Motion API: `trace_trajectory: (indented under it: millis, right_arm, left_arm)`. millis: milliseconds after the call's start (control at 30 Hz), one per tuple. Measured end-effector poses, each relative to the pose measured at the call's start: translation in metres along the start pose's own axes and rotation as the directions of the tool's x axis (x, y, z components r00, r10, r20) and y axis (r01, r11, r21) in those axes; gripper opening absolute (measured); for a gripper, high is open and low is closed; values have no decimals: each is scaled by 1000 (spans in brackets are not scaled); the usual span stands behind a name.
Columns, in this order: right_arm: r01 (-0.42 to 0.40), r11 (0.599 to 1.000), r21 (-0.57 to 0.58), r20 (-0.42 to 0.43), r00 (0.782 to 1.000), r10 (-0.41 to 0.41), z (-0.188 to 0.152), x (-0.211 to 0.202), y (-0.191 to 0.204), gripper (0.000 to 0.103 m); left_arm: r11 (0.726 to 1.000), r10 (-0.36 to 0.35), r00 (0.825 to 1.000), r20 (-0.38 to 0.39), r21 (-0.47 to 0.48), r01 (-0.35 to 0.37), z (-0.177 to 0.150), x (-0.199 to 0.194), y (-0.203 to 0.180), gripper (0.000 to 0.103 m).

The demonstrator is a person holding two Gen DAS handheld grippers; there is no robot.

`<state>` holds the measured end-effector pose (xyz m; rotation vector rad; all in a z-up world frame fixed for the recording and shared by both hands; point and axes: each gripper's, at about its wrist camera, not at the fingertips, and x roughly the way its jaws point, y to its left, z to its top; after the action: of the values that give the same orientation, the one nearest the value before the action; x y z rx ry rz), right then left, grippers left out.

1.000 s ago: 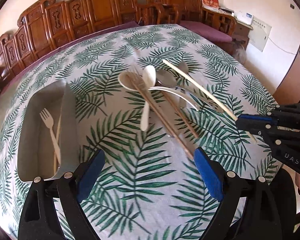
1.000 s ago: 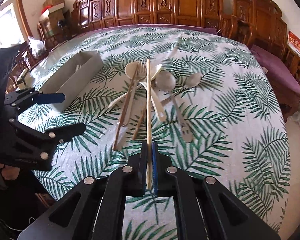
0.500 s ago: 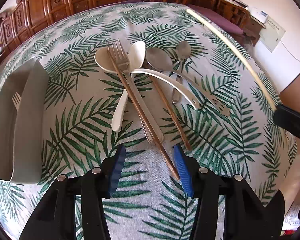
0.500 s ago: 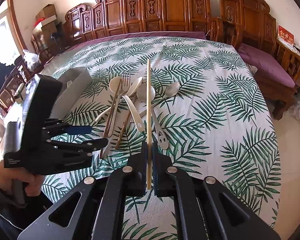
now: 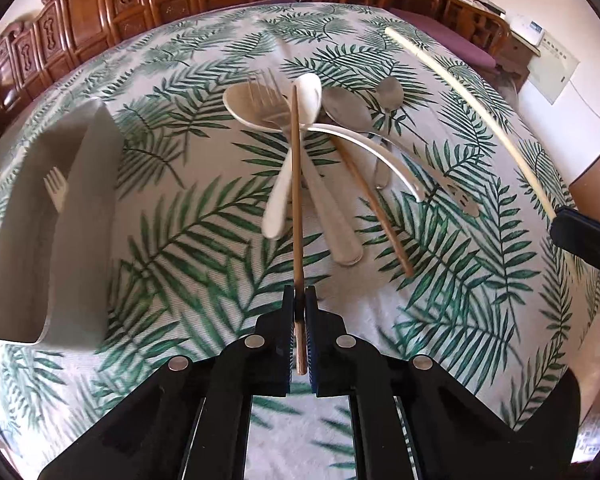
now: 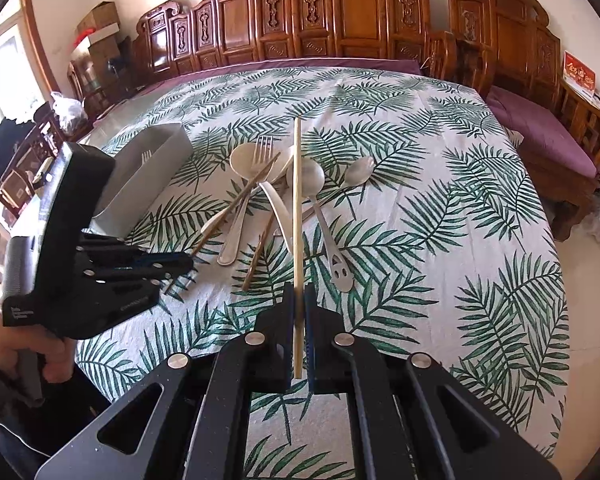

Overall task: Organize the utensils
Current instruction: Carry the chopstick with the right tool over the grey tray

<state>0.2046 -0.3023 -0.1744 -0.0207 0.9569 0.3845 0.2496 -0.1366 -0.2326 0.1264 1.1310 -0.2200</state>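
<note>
On the far left stands the grey organizer tray (image 5: 80,216), on the palm-leaf tablecloth (image 5: 204,248). Inside it I see one small pale fork (image 5: 56,188); what else lies in it, I cannot tell. So I judge that the task is only at its beginning: one piece is sorted and most pieces are left.

To the right of the tray, in the middle of the table, lies the pile of utensils. From left to right there is a cream spoon (image 5: 292,152), a metal fork (image 5: 312,184), a second brown chopstick (image 5: 372,204), a white ladle-like spoon (image 5: 364,148) and two metal spoons (image 5: 384,120), all crossing each other.

The left gripper (image 5: 299,320) is clenched on the near end of a brown chopstick (image 5: 296,184), whose far end reaches over the pile; whether the tip touches the pile I cannot tell.

More to the right, the right gripper (image 6: 299,320) grasps a pale chopstick (image 6: 297,208) between closed fingers. It points forward above the pile, lifted from the cloth. Both chopsticks must go to the tray, I think.

About writing: the side of the left gripper body, seen from the right wrist view, has small white print, too small to read. A red card (image 6: 578,74) at the far right has golden characters, not legible.
</note>
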Motion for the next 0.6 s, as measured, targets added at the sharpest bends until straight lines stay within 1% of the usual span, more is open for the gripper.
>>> trace_trajectory:
  millis: [67, 233, 433, 600]
  right_arm:
    - [-7, 1000, 0, -5, 1000, 7, -1, 2, 1, 6]
    - [-16, 1000, -15, -15, 1000, 15, -3, 6, 9, 6]
    - [-26, 999, -34, -22, 999, 26, -5, 8, 20, 6]
    - [-42, 998, -55, -19, 999, 41, -4, 7, 32, 6]
  left_arm:
    - [1000, 10, 1000, 19, 5, -10, -2, -10, 4, 4]
    - [1000, 8, 998, 58, 5, -8, -5, -33, 20, 4]
    - [1000, 1, 996, 86, -9, 0, -7, -51, 38, 4]
    - [1000, 5, 992, 127, 3, -5, -9, -72, 49, 4]
